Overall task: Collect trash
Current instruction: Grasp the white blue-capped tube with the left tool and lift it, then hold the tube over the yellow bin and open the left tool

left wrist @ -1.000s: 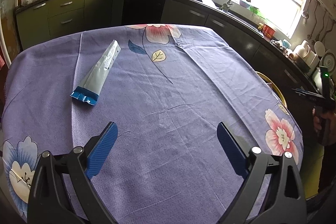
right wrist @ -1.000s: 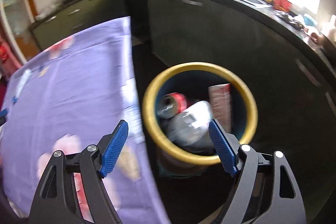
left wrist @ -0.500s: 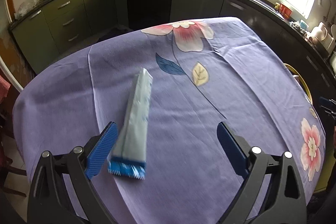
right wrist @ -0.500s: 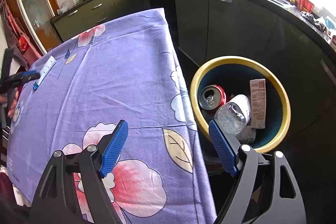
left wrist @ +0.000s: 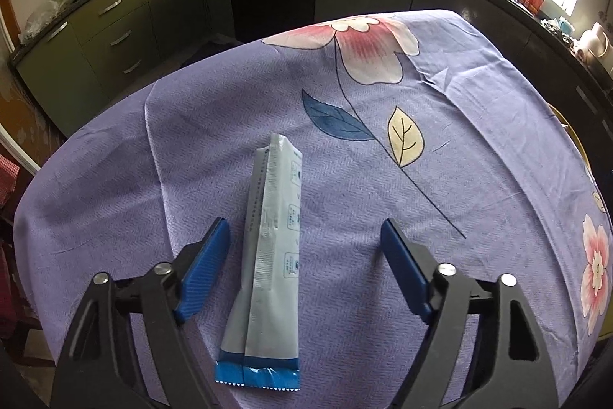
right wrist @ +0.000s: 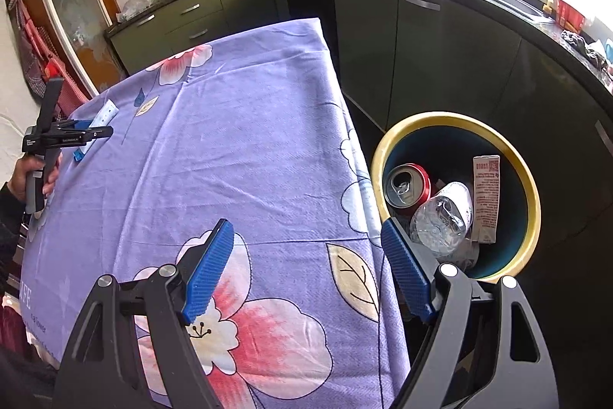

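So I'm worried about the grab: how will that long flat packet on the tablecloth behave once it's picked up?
The packet looks thin, creased and flattened, so probably floppy and light; its free ends may droop. Its glossy film could be slippery. It lies flat on the tablecloth between the closing left gripper pads, so it may buckle.

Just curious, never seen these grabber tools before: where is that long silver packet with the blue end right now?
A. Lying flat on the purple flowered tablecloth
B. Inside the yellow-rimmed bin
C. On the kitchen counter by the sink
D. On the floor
A: the packet lies flat on the tablecloth, between the closing, not yet touching fingers of the left gripper.
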`<state>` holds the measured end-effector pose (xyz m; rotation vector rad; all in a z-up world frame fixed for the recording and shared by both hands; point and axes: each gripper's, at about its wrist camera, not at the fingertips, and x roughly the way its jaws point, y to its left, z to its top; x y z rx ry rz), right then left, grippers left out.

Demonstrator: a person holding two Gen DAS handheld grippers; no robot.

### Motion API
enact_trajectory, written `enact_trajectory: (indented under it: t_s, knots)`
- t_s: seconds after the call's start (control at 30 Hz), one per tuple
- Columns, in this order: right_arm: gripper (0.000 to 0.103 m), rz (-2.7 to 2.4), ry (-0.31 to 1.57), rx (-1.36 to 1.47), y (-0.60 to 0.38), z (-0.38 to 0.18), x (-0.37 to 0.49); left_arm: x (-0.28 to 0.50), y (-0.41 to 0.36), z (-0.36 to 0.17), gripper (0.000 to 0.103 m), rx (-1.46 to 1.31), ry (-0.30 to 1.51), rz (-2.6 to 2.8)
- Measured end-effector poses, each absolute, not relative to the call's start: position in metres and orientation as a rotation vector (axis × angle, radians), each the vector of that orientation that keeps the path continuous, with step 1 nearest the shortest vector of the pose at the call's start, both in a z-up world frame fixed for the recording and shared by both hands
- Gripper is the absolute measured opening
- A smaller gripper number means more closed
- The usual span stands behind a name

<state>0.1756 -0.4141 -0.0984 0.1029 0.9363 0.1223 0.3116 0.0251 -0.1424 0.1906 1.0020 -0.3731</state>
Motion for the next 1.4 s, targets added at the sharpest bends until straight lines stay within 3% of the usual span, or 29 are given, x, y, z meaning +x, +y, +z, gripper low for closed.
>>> enact_trajectory:
  t_s: [0.23,0.67,1.07,1.4]
  knots:
    - [0.078,0.133,0.93,0.105,-0.413,-0.095,0.175,0.297,0.024,-0.137,0.022,0.195,0.985,-0.36]
    - [0.078,0.102,0.889,0.142,-0.443,-0.088,0.154,0.235,-0.072,-0.093,0.019,0.293,0.895,-0.486]
    - [0.078,-0.037,0.837,0.265,-0.536,-0.094,0.112,0.217,-0.28,-0.055,0.019,0.335,0.847,-0.815]
    - [0.078,-0.115,0.823,0.338,-0.594,-0.104,0.076,0.227,-0.447,-0.096,0.019,0.46,0.933,-0.949]
